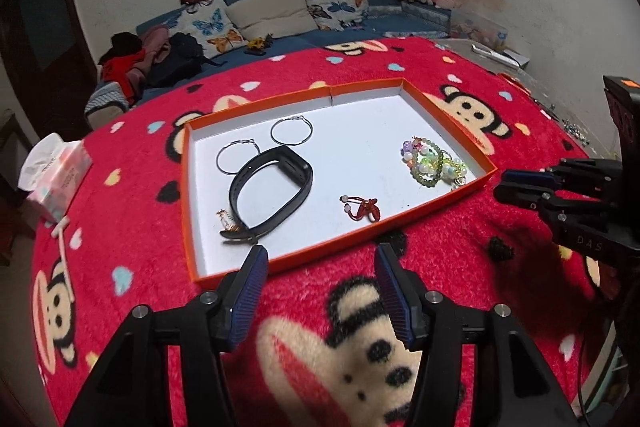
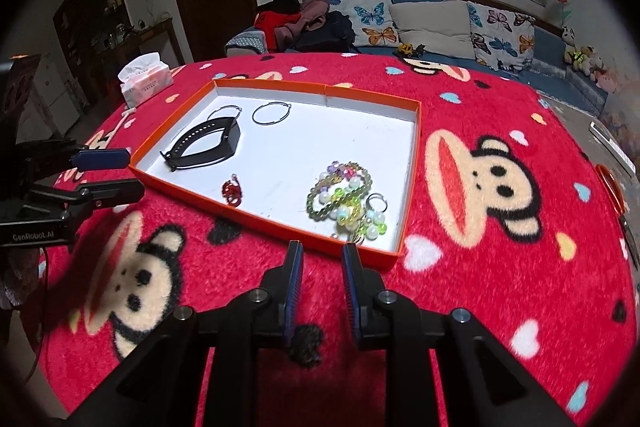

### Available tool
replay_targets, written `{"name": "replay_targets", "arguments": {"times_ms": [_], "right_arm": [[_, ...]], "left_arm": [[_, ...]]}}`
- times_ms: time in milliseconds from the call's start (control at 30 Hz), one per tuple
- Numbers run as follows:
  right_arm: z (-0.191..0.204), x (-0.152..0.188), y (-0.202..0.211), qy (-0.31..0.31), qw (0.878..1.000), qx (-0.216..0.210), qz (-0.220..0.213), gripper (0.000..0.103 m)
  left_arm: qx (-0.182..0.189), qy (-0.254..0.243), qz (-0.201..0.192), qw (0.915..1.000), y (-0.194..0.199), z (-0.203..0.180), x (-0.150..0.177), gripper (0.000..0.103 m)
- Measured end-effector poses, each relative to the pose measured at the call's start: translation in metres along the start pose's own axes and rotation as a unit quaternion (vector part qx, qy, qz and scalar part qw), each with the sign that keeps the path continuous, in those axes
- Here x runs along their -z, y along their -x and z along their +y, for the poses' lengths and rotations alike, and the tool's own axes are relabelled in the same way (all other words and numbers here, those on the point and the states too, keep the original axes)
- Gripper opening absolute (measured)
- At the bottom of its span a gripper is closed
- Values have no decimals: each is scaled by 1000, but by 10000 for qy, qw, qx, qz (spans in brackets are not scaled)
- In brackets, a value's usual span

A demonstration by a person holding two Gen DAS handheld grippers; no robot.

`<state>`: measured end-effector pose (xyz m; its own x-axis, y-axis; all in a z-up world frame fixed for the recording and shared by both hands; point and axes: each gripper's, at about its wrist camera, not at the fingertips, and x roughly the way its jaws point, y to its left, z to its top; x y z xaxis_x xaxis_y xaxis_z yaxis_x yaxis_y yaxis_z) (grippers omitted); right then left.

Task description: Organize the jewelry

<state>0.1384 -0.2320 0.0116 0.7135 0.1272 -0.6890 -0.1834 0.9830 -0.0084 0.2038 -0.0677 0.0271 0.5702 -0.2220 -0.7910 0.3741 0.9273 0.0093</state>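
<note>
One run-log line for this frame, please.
left gripper: open, empty | right gripper: open, empty | tray: hoops, black band, beads

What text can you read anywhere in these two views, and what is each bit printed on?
"D A S" on the body of the right gripper, seen from the left wrist view.
"GenRobot.AI" on the body of the left gripper, seen from the right wrist view.
Print on the tissue pack: too small and blurred to read.
Nothing readable on the orange tray or the black watch band.
</note>
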Motion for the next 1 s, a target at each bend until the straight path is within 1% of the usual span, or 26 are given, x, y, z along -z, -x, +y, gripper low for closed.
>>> {"name": "replay_targets", "arguments": {"times_ms": [333, 533, 633, 700, 733, 1000], "right_arm": [[27, 14, 20, 182, 9996, 175, -99, 22], [38, 21, 30, 206, 9996, 125, -123, 23], [44, 23, 34, 213, 9995, 165, -146, 27], [48, 24, 37, 249, 9993, 219, -163, 35], [50, 25, 38, 268, 9992, 238, -190, 36], [60, 32, 49, 194, 9992, 222, -281, 40]], "left_arm": [[-155, 249, -246, 9993, 36, -5, 27, 61], [-201, 433, -378, 9981, 55, -3, 42, 62], [-185, 545, -430, 9974, 63, -2, 49, 62], [-217, 595, -469, 9969, 68, -2, 55, 62], [-238, 600, -486, 9967, 70, -3, 57, 62], [-351, 718, -568, 9952, 87, -6, 75, 62]]}}
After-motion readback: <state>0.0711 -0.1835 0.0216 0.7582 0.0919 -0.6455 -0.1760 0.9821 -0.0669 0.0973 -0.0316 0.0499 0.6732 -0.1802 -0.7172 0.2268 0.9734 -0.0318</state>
